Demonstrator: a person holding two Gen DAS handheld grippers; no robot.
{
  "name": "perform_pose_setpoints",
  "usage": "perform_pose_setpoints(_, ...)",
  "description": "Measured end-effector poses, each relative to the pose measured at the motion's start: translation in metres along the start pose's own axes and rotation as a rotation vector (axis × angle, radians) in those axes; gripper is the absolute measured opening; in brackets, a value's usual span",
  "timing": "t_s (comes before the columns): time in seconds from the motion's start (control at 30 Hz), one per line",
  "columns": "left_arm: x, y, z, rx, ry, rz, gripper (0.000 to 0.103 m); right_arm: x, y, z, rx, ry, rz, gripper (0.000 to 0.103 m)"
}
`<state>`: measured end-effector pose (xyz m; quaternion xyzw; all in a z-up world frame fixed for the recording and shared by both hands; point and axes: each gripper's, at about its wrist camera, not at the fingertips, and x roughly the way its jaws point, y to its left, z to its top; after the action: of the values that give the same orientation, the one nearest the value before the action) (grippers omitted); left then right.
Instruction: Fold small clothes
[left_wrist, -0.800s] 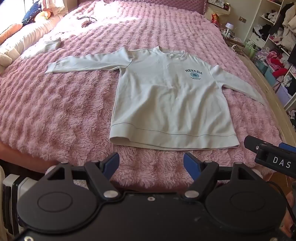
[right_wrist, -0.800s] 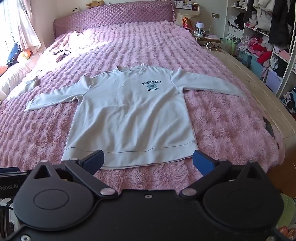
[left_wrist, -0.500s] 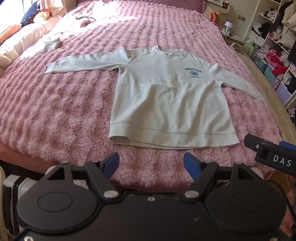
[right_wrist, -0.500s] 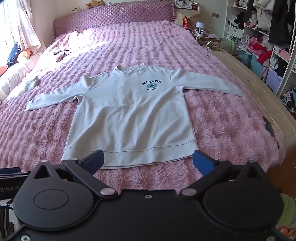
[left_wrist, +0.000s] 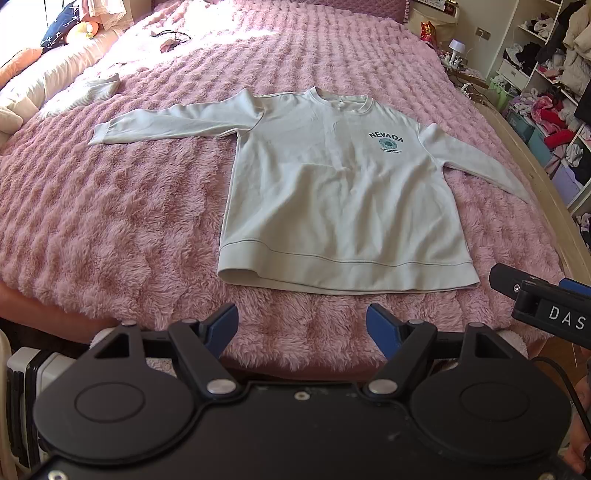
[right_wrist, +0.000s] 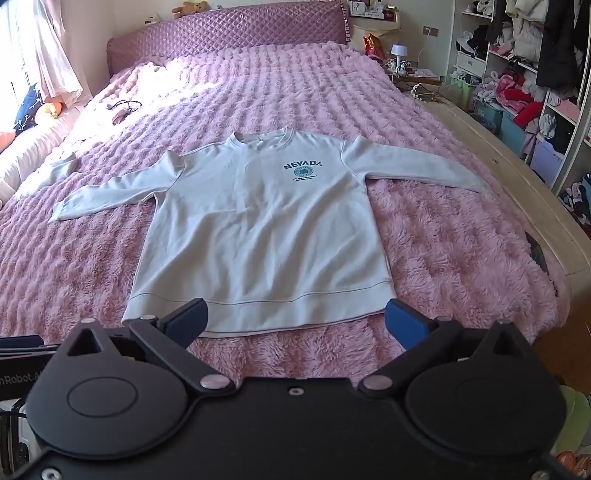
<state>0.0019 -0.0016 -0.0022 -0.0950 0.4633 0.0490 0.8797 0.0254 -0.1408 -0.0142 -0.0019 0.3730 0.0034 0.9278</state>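
The big pink bed (left_wrist: 110, 221) fills the space ahead of both grippers, and it looks the same as a moment ago. On it, just ahead of the grippers and a bit below them, lies the pale sweatshirt (left_wrist: 340, 206). It is spread out flat with its front up, its two sleeves stretched out to the sides and its bottom hem nearest the grippers. It has not moved at all, and no part of it is folded yet.

A small pale cloth (left_wrist: 85, 94) sits far ahead and off to the left of the left gripper (left_wrist: 301, 325), well apart from the sweatshirt. It has not moved either.

The only change is tiny. In the left view the sweatshirt now sits a little lower than before, so the left gripper has tipped or crept a bit. The right gripper (right_wrist: 295, 319) looks as it did.

Both grippers have their jaws wide apart. Nothing is between them and they touch nothing. The left one hangs over the fuzzy blanket just short of the hem. The right one is close to the hem too, with the hem showing between its blue fingertips (right_wrist: 400, 323).

So I think the folding has not begun. A good first grab looks like a sleeve or a hem corner.
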Motion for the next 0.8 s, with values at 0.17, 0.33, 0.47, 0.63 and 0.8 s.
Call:
perform_pose_setpoints(0.17,0.0,0.0001,0.0,0.001,0.0,0.0,0.078,-0.0003,-0.0002,0.0,-0.001,-0.001,0.0,0.103)
perform_pose_setpoints(0.33,0.0001,0.0,0.0,0.002,0.001,-0.001,0.078,0.0006,-0.0005,0.0005,-0.001,-0.003,-0.003,0.103)
perform_pose_setpoints(0.47,0.0003,-0.0001,0.0001,0.006,0.001,-0.003,0.078,0.0009,-0.0003,0.0002,-0.002,-0.003,-0.005,0.103)
perform_pose_setpoints(0.63,0.0001,-0.0005,-0.0002,0.007,0.002,-0.002,0.078,-0.0004,-0.0014,0.0015,0.0,-0.003,-0.006,0.103)
perform_pose_setpoints(0.8,-0.0003,-0.0009,-0.0003,0.007,0.001,0.0,0.078,-0.001,-0.0019,0.0011,0.0,-0.003,-0.004,0.103)
